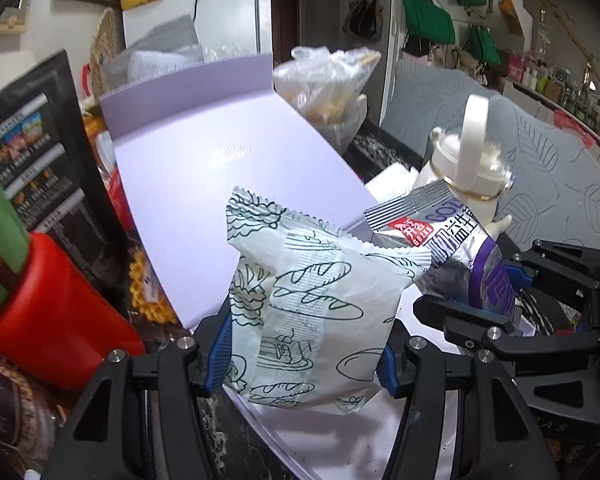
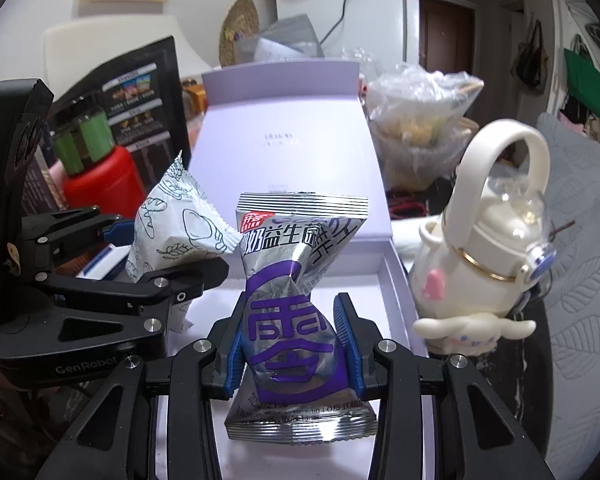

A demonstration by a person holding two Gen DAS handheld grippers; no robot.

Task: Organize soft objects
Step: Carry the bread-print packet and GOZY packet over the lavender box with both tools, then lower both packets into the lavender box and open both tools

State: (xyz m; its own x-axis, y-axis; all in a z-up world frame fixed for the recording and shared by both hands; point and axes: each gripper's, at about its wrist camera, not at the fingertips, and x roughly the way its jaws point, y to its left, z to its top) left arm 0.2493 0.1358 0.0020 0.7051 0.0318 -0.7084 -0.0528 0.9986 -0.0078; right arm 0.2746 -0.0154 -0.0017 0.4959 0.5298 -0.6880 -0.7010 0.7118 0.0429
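Grippers (image 1: 304,354) (image 2: 296,344) w/ snack packs (image 1: 300,320) (image 2: 296,320), prob. over box (image 2: 284,140)

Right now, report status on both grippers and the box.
Left gripper shut on bread-print packet. Right gripper shut on silver-purple packet. Both over open lilac box. White bottle beside box.

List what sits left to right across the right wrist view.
Left hand-held gripper → bread-print packet → silver-purple packet in the right hand-held gripper → white bottle.
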